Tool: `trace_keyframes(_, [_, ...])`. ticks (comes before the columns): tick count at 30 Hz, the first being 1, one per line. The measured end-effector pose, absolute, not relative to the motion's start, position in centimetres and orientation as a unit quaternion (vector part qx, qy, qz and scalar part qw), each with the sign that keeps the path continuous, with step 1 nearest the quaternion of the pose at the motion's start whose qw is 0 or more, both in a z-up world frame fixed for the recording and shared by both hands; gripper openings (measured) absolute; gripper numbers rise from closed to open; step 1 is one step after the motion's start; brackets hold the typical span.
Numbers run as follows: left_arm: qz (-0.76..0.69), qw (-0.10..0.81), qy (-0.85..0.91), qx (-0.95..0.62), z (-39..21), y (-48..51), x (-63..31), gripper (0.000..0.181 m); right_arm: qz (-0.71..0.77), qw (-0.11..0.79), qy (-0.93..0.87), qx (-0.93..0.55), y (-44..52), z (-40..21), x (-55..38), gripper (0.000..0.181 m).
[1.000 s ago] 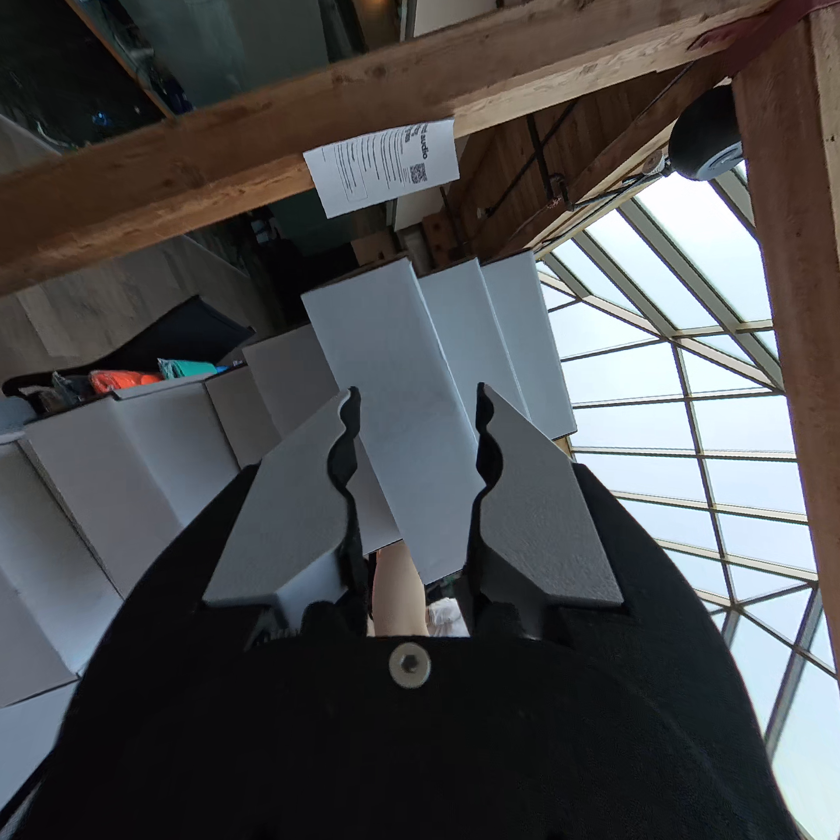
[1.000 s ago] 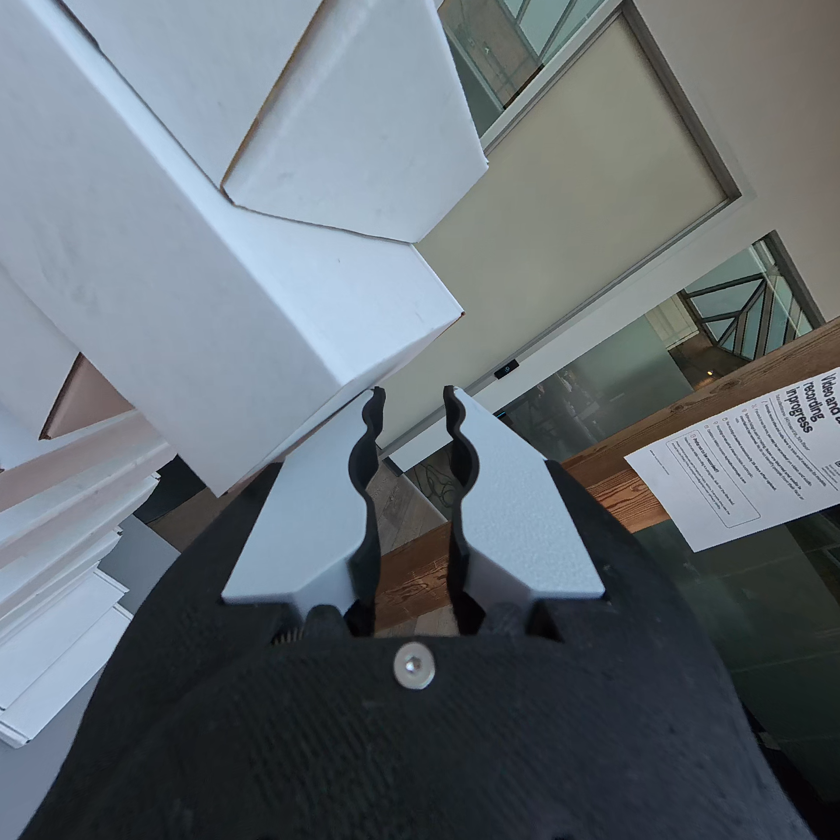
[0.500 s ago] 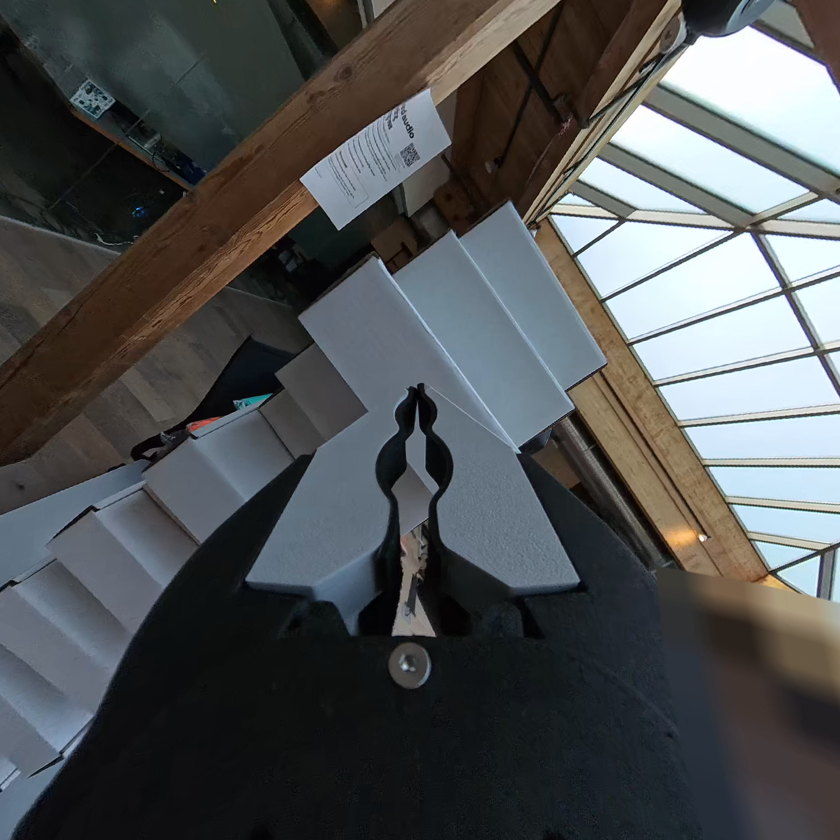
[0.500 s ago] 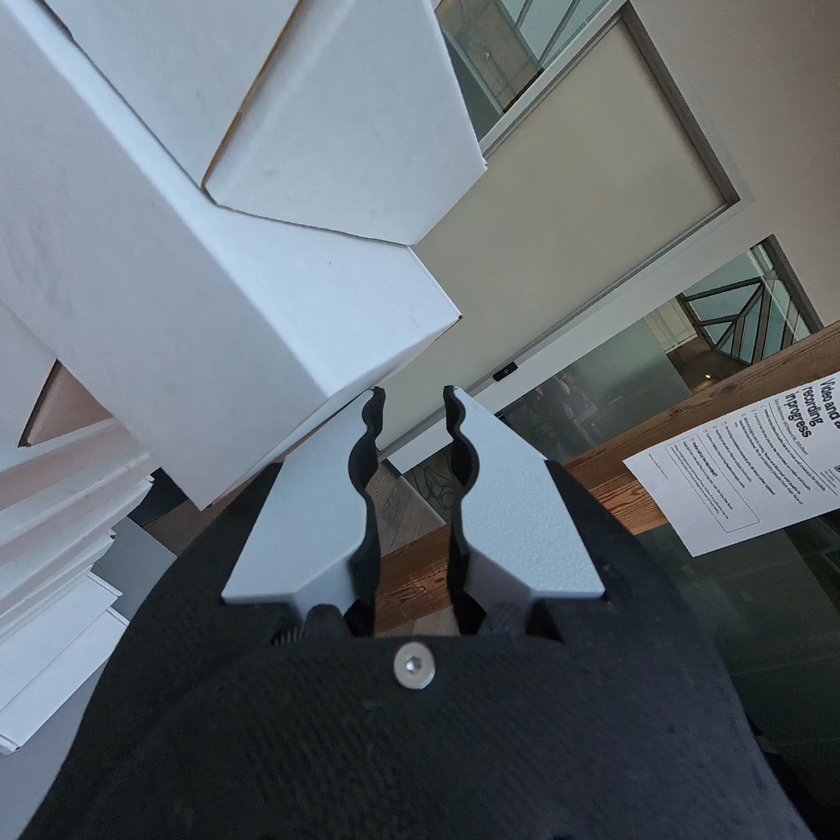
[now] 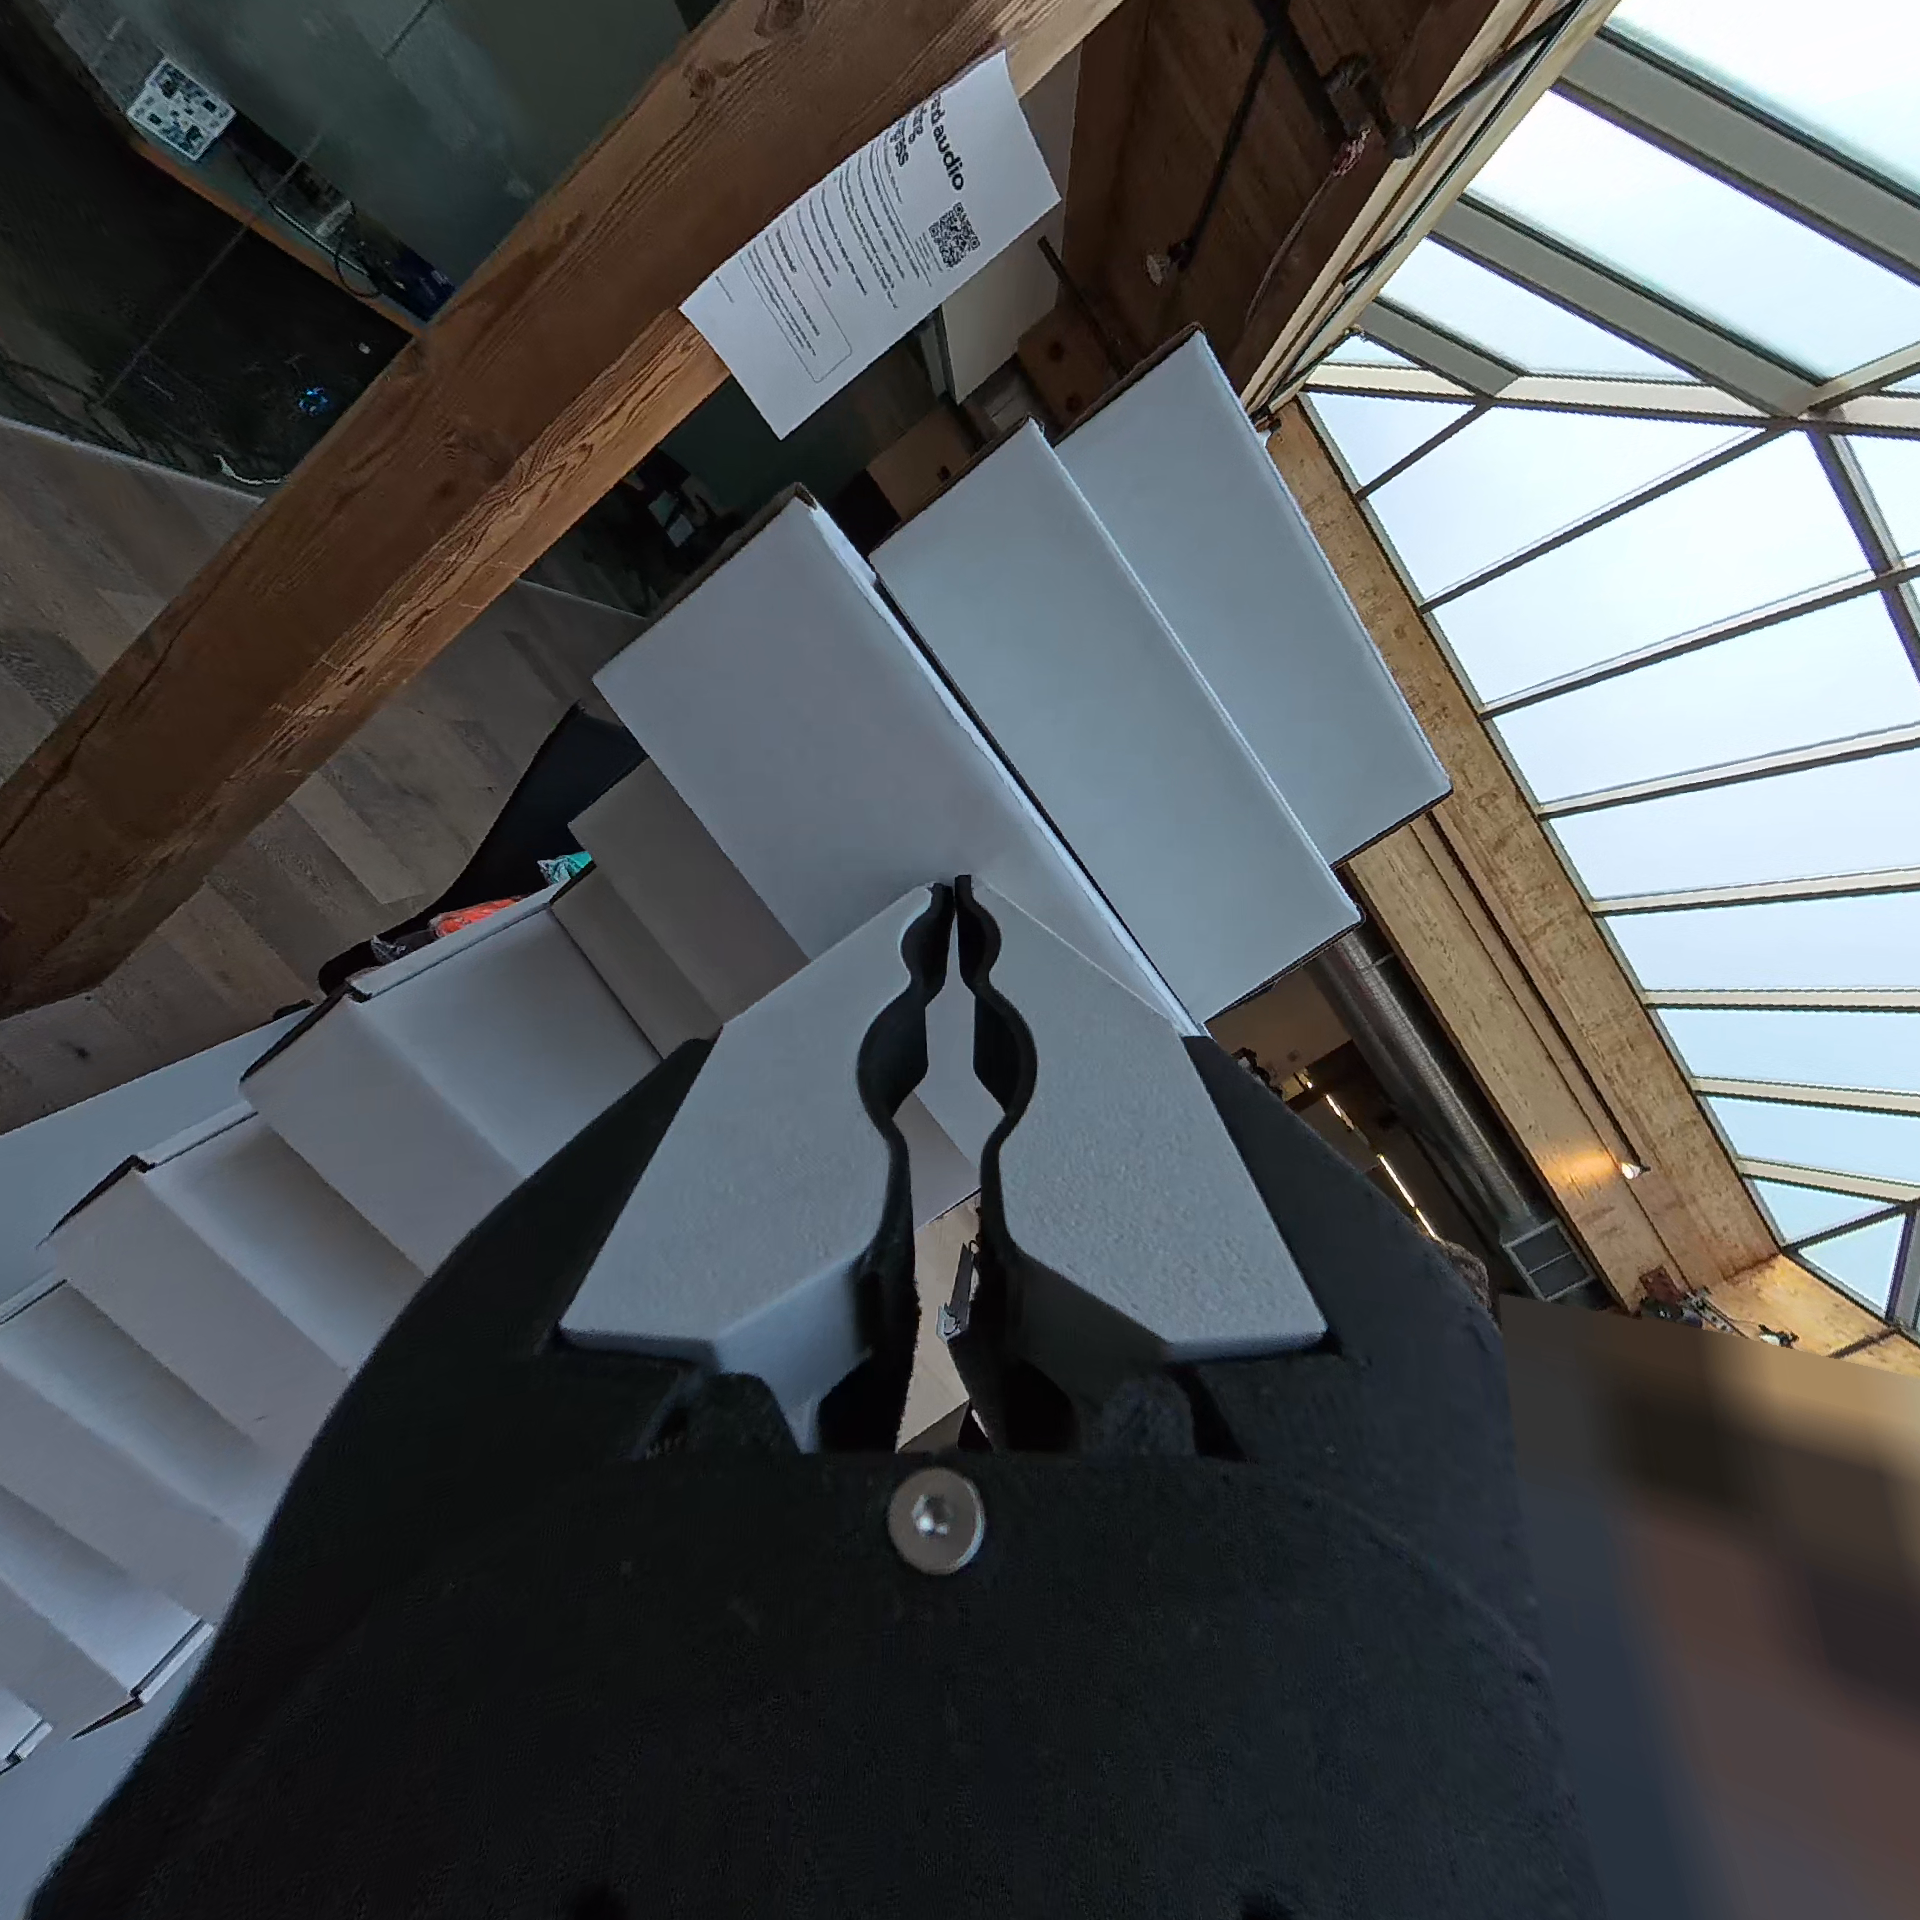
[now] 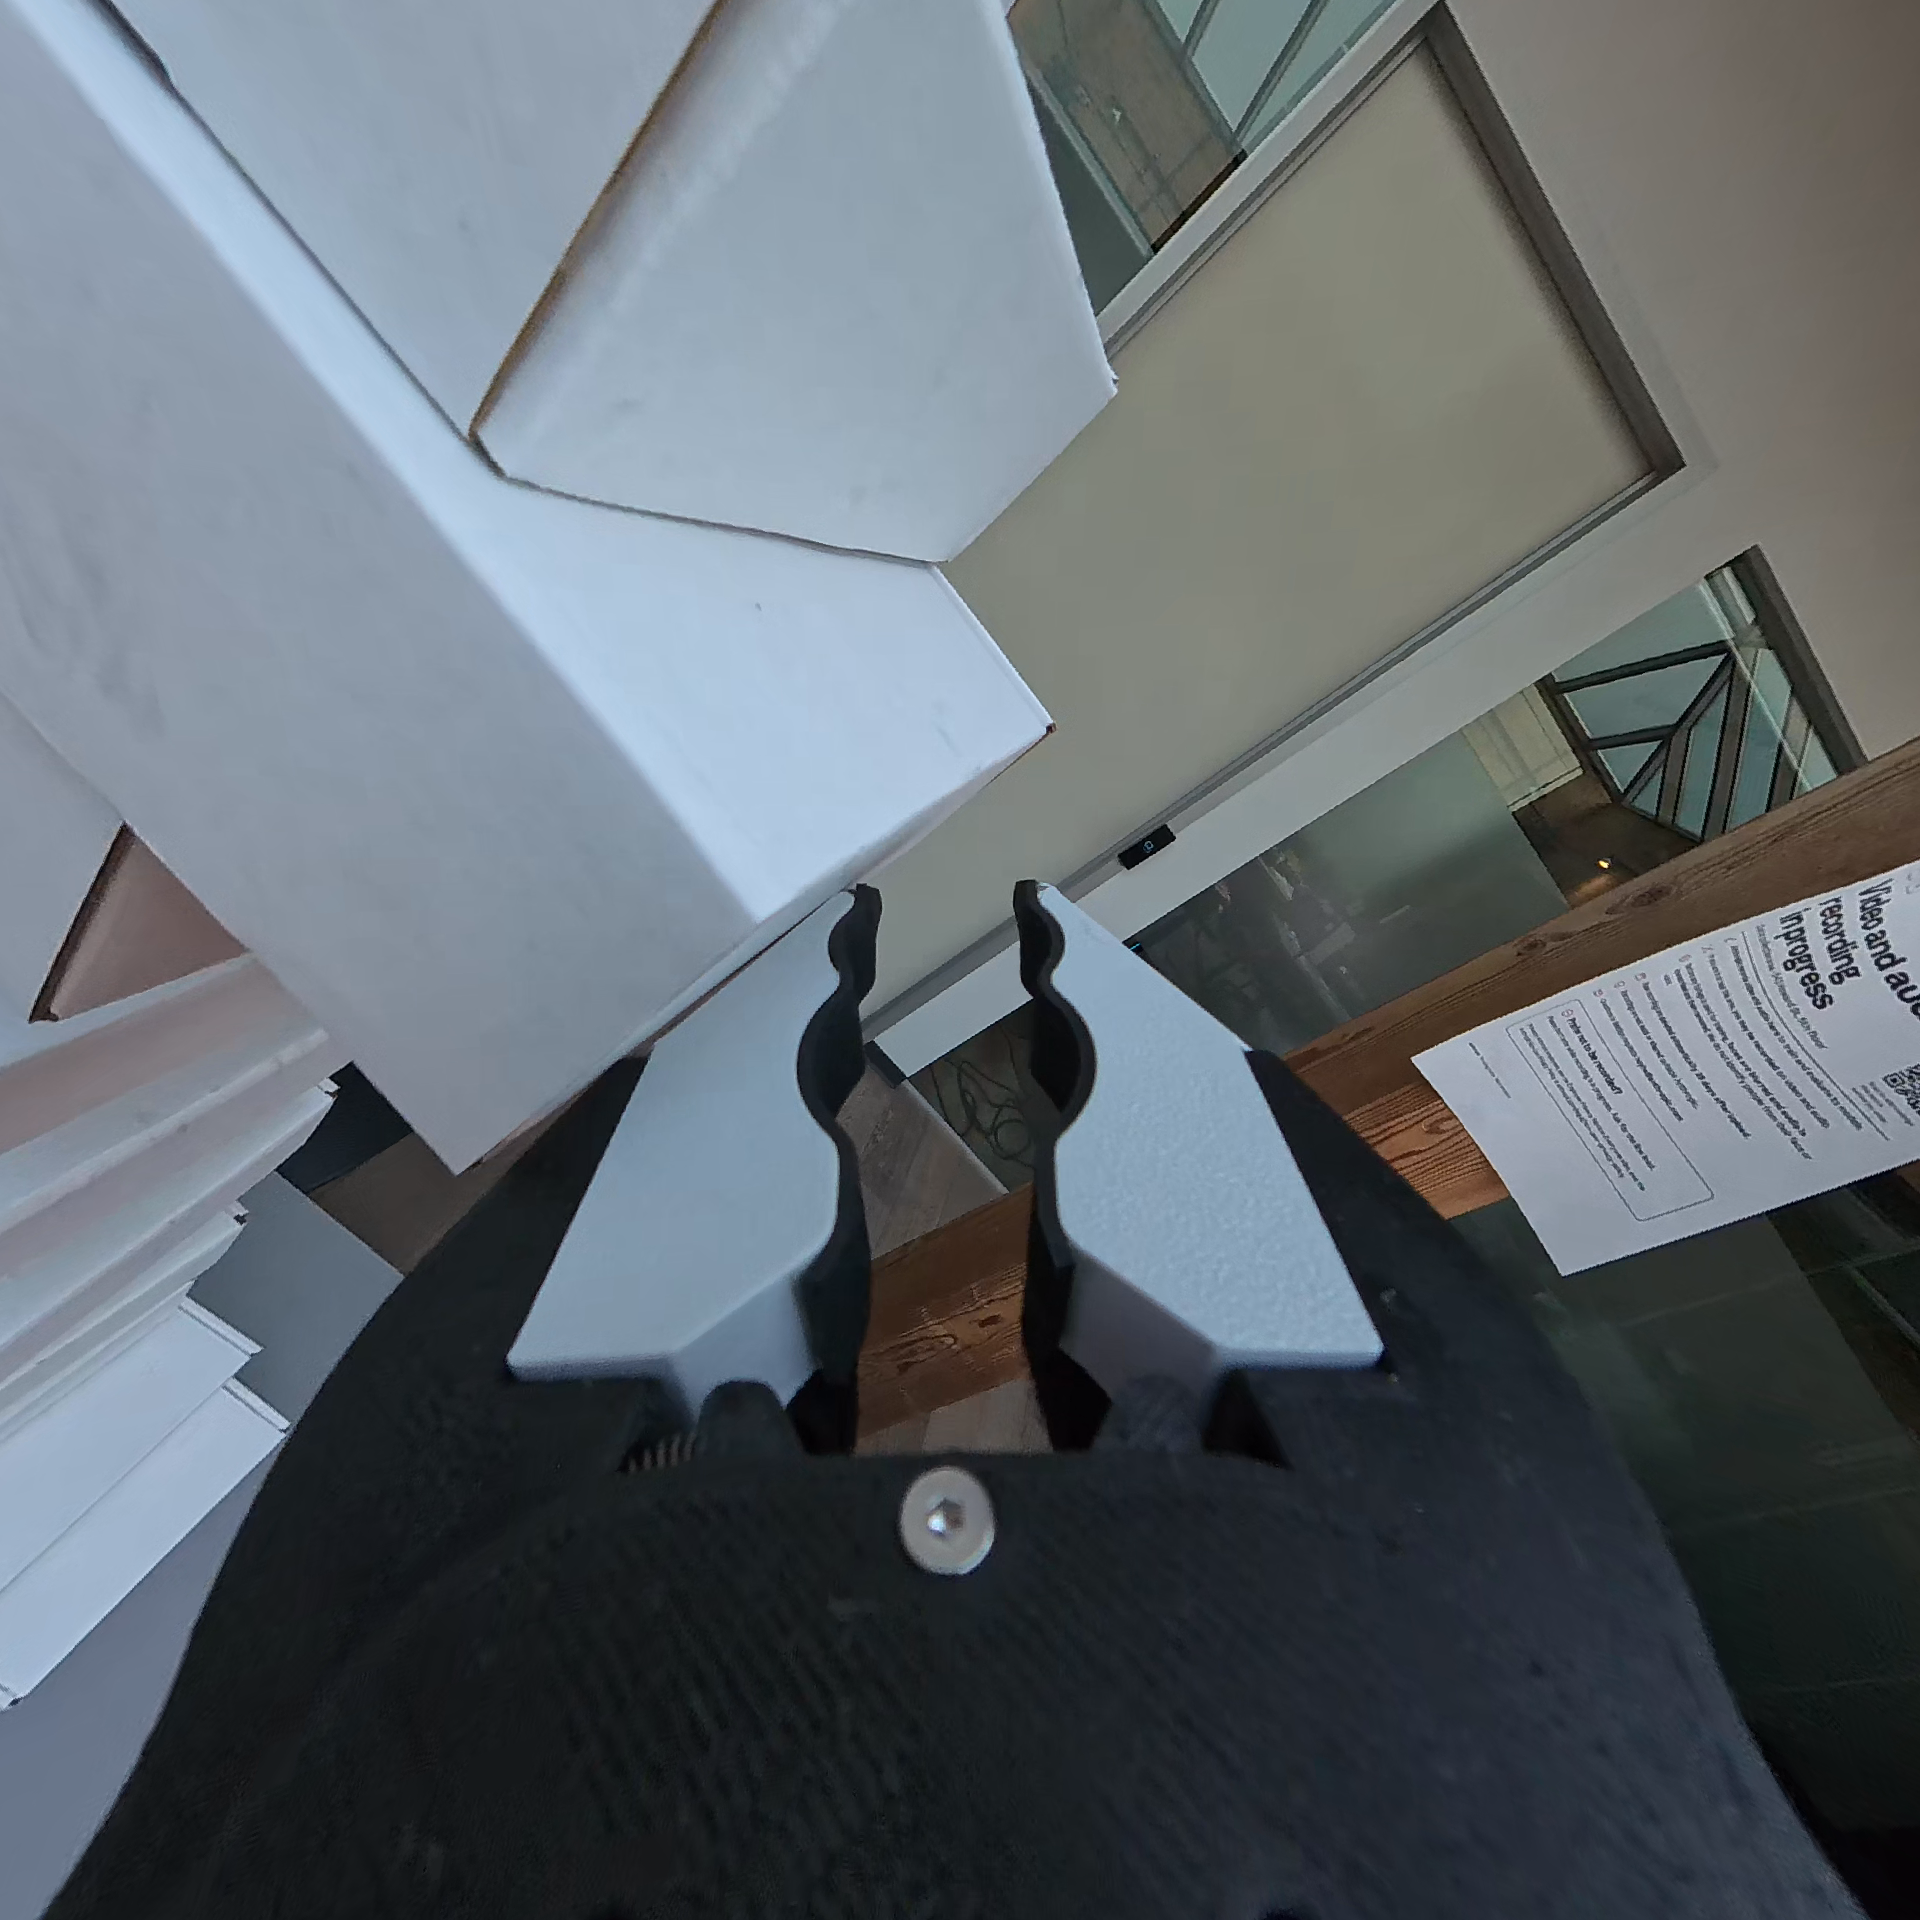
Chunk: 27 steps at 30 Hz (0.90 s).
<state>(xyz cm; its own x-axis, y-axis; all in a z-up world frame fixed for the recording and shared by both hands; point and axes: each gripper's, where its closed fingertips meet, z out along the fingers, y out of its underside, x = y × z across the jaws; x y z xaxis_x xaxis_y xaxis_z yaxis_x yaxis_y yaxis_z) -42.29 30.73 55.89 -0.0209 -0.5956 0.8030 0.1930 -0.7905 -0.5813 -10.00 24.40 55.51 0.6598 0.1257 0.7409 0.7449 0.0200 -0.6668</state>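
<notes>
In the left wrist view my left gripper [image 5: 954, 896] is shut, its tips meeting in front of a tall white cardboard box [image 5: 790, 748]; nothing shows between the jaws. Two more white boxes [image 5: 1122, 665] stand side by side just right of it. In the right wrist view my right gripper [image 6: 945, 906] is open and empty. Its left fingertip [image 6: 857, 935] sits just under the lower edge of a large white box [image 6: 416, 727], which has a folded flap [image 6: 790, 312] on top. Whether the fingertip touches the box cannot be told.
More white boxes step down at the left [image 5: 436, 1070]. A wooden beam [image 5: 343, 540] carries a printed paper sheet [image 5: 873, 239]; both also show in the right wrist view, the beam [image 6: 1558, 966] and the sheet [image 6: 1714, 1070]. Flat white cardboard is stacked at the left [image 6: 125, 1195]. A glass roof [image 5: 1662, 623] lies to the right.
My left gripper went from open around the white box panel to shut, and its view swung toward the glass roof. My right gripper stayed open and hardly moved.
</notes>
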Motion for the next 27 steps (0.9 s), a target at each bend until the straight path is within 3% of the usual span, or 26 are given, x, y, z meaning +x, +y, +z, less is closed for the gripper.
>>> trace_keyframes(27, [-0.704, 0.272, 0.130, -0.643, 55.7, 31.1, -42.9, 0.007, -0.255, 0.626, -0.330, -0.659, 24.6, 55.1, -9.5, 0.033])
